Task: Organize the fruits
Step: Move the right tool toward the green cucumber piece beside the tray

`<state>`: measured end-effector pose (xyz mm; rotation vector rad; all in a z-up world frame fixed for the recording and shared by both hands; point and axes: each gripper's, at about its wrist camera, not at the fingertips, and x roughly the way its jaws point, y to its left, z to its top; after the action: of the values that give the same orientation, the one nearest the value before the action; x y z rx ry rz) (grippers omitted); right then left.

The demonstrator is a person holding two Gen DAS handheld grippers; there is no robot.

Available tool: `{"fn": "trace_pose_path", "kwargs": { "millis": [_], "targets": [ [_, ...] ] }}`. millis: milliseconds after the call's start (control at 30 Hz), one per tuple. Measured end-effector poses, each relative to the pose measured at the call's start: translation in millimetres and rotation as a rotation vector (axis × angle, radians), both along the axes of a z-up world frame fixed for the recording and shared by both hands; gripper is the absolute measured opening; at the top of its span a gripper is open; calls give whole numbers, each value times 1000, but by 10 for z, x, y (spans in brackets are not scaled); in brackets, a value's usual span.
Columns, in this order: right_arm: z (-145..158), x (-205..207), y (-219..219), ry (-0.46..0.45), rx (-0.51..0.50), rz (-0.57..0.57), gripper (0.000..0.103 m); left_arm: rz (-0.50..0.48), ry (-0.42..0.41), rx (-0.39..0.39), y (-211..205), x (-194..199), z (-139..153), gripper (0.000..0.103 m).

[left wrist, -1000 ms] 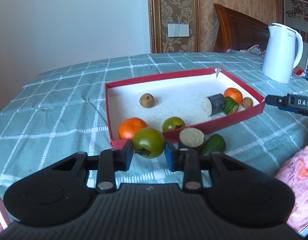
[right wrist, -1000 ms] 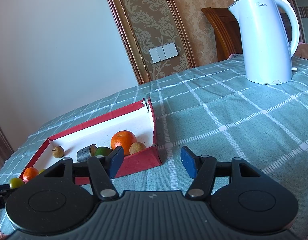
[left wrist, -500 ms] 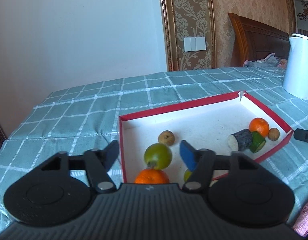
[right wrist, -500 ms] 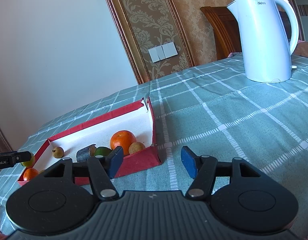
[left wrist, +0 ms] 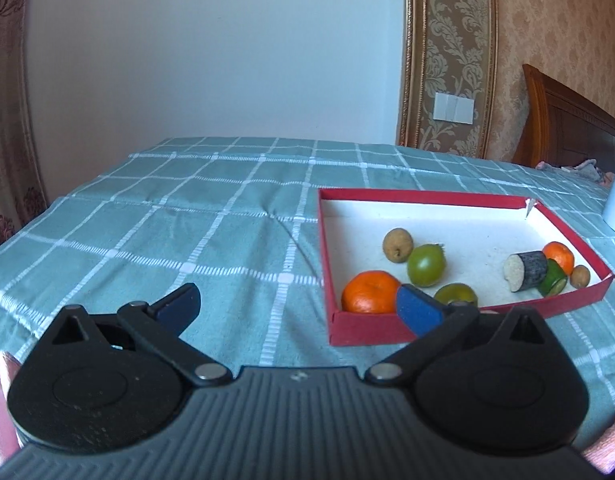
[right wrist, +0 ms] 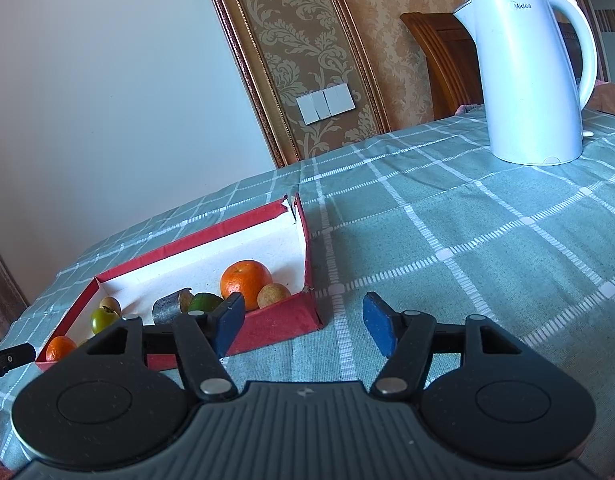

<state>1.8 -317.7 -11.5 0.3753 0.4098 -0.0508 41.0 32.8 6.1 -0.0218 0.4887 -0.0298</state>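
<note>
The red tray [left wrist: 427,196] with a white floor lies on the checked cloth, right of my left gripper [left wrist: 297,302]. Its jaws are opening wide over bare cloth, with nothing between them. A green round fruit [left wrist: 425,266] rests in the tray beside a small brown fruit [left wrist: 396,245], an orange [left wrist: 369,292] and a second green fruit [left wrist: 455,295]. At the tray's far end lie a dark cut cylinder [left wrist: 525,270] and a smaller orange [left wrist: 559,256]. My right gripper [right wrist: 303,322] hovers by the tray's [right wrist: 187,240] right corner, its empty jaws easing apart.
A white electric kettle [right wrist: 523,76] stands on the cloth at the back right. A wooden headboard [left wrist: 567,128] rises behind the table. A pink sleeve [left wrist: 3,400] shows at the left wrist view's lower edges. The left gripper's tip [right wrist: 9,358] pokes in beside the tray's left end.
My left gripper held the green fruit on the cloth before the tray, carried it over the tray and let go. The fruit now lies inside, and the gripper has swung left. The right gripper stayed put.
</note>
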Motion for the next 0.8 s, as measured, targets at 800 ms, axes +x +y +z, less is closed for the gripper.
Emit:
{"fn": "trace_pose_path", "kwargs": {
  "millis": [800],
  "targets": [
    [282, -159, 579, -2, -158, 209, 73, 45, 22, -17, 54, 36, -30, 103]
  ]
}}
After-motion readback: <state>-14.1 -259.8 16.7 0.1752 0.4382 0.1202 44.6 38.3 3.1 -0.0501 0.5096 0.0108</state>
